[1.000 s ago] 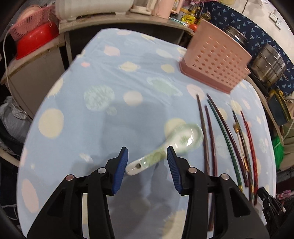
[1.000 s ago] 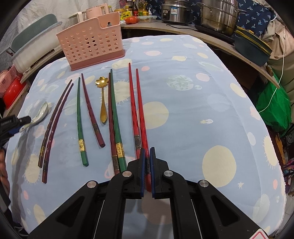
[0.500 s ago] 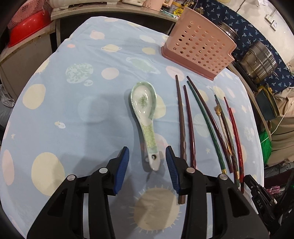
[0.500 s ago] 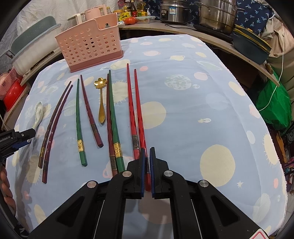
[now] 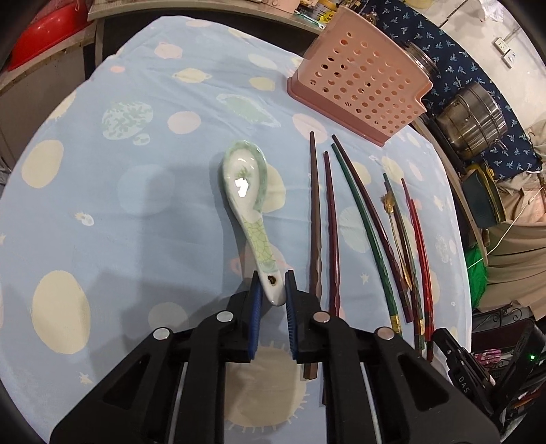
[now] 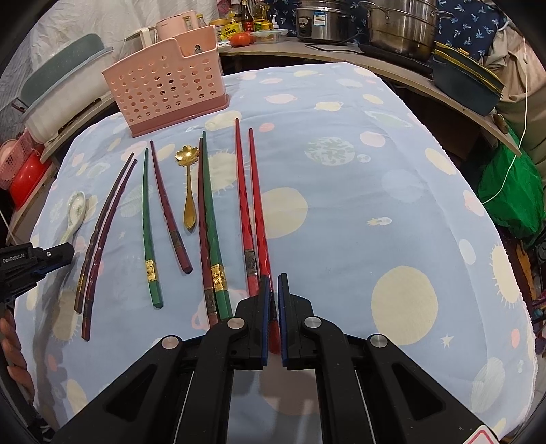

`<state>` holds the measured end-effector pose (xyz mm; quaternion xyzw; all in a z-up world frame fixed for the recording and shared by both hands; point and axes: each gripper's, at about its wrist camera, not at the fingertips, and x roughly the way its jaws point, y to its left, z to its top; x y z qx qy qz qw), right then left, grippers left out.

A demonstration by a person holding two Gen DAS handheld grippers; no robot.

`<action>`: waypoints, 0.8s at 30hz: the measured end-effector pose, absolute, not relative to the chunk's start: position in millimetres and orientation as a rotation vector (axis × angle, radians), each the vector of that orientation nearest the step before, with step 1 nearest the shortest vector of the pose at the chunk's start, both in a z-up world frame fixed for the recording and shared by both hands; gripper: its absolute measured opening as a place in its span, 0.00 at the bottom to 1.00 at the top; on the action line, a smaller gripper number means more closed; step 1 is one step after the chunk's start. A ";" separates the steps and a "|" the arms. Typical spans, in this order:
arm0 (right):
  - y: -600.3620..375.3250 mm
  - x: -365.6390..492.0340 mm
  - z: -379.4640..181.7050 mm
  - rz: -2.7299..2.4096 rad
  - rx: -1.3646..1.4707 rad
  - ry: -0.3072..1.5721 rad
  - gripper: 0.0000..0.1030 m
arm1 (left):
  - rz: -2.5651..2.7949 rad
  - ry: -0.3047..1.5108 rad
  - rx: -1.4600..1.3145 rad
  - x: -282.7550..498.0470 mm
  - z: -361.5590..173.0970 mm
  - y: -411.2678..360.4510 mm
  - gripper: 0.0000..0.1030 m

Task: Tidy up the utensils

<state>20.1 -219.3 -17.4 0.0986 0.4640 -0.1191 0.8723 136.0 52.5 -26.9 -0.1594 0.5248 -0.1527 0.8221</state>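
Note:
A green-and-white ceramic spoon [image 5: 244, 184] lies on the blue cloth, bowl away from me. My left gripper [image 5: 273, 283] has its jaws closing around the spoon's handle end, and both blue pads touch it. In the right wrist view the same spoon [image 6: 75, 208] lies at the far left, with the left gripper [image 6: 51, 254] at its handle. My right gripper [image 6: 274, 283] is shut on the near end of a red chopstick [image 6: 257, 205], beside its twin [image 6: 242, 191]. A pink perforated basket [image 6: 163, 85] stands at the back of the cloth.
Several more chopsticks, dark brown [image 6: 105, 218], green [image 6: 146, 218] and maroon [image 6: 167, 205], lie in a row with a gold flower spoon [image 6: 188, 191] among them. Steel pots [image 6: 399, 27] and a green bag [image 6: 508, 184] sit beyond the table's right edge.
The left gripper's jaws have drawn in from wide apart to touching the spoon handle, and it has come closer to the spoon. The right gripper and its red chopstick have stayed put.

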 end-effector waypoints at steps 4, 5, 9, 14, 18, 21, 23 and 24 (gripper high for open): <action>-220.6 19.0 -16.0 -0.253 0.209 0.972 0.05 | -0.307 1.074 -0.258 130.5 -12.4 48.4 0.09; -221.0 18.6 -15.5 -0.253 0.211 0.972 0.05 | -0.305 1.066 -0.241 129.2 -9.0 47.5 0.09; -221.8 18.4 -14.4 -0.241 0.226 0.977 0.05 | -0.294 1.024 -0.165 121.7 3.0 41.2 0.06; -220.7 12.1 -9.2 -0.229 0.234 0.954 0.14 | -0.280 0.993 -0.129 116.4 12.8 39.8 0.06; -220.3 8.2 -12.1 -0.220 0.230 0.967 0.20 | -0.275 0.986 -0.127 117.1 15.1 39.0 0.06; -220.3 7.9 -18.0 -0.220 0.225 0.983 0.20 | -0.273 0.983 -0.127 117.8 14.7 38.2 0.06; -221.4 9.4 -22.0 -0.218 0.227 0.995 0.20 | -0.270 0.983 -0.128 118.7 13.5 38.1 0.06; -221.5 9.9 -22.5 -0.220 0.226 0.993 0.20 | -0.268 0.980 -0.128 119.4 13.0 38.0 0.06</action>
